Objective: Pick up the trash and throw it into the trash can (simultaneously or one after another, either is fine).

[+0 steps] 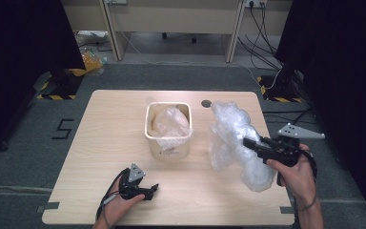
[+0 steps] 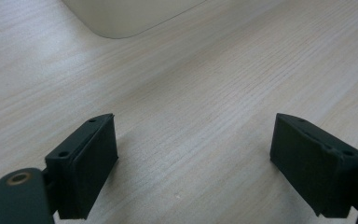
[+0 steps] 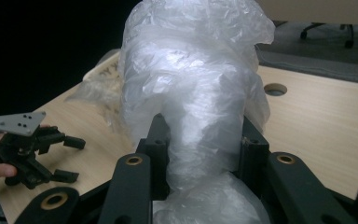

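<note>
We have the right gripper (image 1: 250,143) pinching a crumpled bundle of clear, shiny plastic film (image 1: 233,138) around its waist, and the bundle is up off the pale wooden table (image 1: 105,138), to the right of the cream, square, rounded-corner bin (image 1: 168,130) that already holds a wad of similar clear plastic (image 1: 170,123). In the right gripper view the jaws press in on the film from both sides, with loose folds billowing above and below them. Our left gripper (image 1: 148,191) rests low on the table near its front edge, jaws spread wide with only bare wood between them. Our worry is the grip: film this slippery and springy could slide out of the pads. The trailing lower end might also catch the bin's rim and tip or shove it, since nothing steadies the bin.
</note>
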Available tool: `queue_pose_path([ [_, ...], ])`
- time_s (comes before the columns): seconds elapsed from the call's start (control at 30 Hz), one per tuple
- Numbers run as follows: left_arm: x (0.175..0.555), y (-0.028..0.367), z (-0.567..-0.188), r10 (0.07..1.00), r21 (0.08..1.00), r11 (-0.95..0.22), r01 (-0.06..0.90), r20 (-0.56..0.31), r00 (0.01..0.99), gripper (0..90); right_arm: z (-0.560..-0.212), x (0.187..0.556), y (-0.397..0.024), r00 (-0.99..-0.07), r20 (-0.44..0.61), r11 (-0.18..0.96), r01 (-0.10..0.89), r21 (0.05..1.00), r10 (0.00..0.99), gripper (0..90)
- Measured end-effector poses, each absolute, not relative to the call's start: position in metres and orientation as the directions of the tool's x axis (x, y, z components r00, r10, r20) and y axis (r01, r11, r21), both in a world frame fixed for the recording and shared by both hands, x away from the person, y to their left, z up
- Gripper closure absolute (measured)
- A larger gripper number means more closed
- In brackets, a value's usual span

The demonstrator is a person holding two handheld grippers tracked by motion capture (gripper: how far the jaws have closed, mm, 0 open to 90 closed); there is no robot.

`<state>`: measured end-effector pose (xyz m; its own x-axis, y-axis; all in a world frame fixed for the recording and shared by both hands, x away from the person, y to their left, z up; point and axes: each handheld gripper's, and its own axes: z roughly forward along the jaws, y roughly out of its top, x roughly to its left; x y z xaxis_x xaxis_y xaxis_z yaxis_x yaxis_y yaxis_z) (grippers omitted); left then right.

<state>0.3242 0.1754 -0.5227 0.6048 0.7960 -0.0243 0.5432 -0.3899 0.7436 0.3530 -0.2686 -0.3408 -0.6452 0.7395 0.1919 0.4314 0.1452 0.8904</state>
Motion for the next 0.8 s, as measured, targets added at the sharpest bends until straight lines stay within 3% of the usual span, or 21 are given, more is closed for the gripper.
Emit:
queue_pose_path([
  [0.8, 0.324, 0.175, -0.523, 0.797, 0.745, -0.389, 0.542, -0.023, 0.603, 13.9, -0.272, 0.393, -0.234, -0.710, 0.176, 0.134, 0.357, 0.924, 0.681, 65.4],
])
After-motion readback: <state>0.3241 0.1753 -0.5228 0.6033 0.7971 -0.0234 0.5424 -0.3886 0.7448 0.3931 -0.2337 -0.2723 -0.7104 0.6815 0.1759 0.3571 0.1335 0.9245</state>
